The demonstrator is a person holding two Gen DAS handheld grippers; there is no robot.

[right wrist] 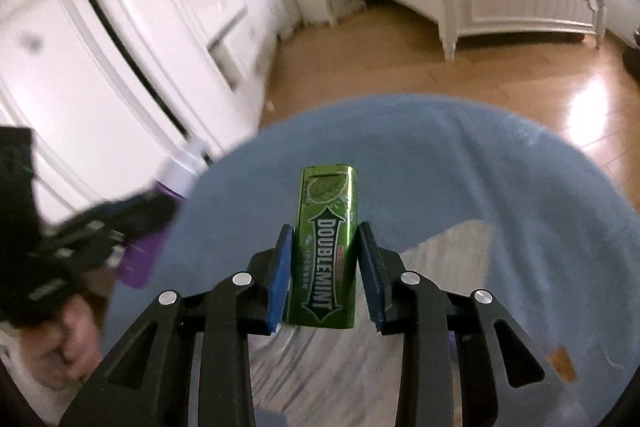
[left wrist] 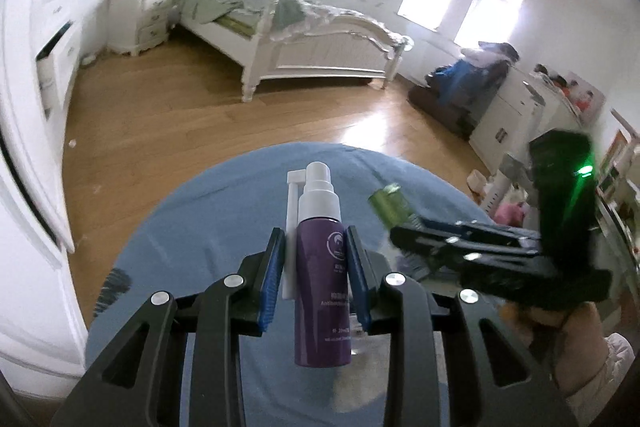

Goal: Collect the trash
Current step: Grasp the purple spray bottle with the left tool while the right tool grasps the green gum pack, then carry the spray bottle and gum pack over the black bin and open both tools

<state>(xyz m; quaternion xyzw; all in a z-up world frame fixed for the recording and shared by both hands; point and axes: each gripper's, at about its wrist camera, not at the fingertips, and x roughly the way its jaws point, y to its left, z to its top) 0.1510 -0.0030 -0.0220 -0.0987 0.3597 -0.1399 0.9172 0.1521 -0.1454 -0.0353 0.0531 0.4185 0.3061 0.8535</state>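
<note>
The left claw [left wrist: 316,259] is squeezed on a purple spray bottle [left wrist: 322,291]. Its two blue pads press on the bottle's sides. The bottle stands up straight in the grip, with a white pump top [left wrist: 318,187] and a thin white nozzle stick beside it. White writing runs across the purple part. Only the start of one word can be read, "Antib", and the rest is too small or hidden.

The right claw [right wrist: 324,259] is squeezed on a green gum pack [right wrist: 325,247]. The blue pad on the left touches the pack. The pad on the right sits tight against it too. The pack stands tall between the pads. It says "DOUBLEMINT" in big white letters running down its front, with a leaf picture above. A small red word sits near the top of the name, but it is too blurry to read.

Both things hang in the air above a round blue bin [right wrist: 460,163]. Something pale and striped lies inside it.

In the left view, the right claw shows at the side, blurry, with the green pack poking out. A hand [left wrist: 568,331] holds it.
</note>
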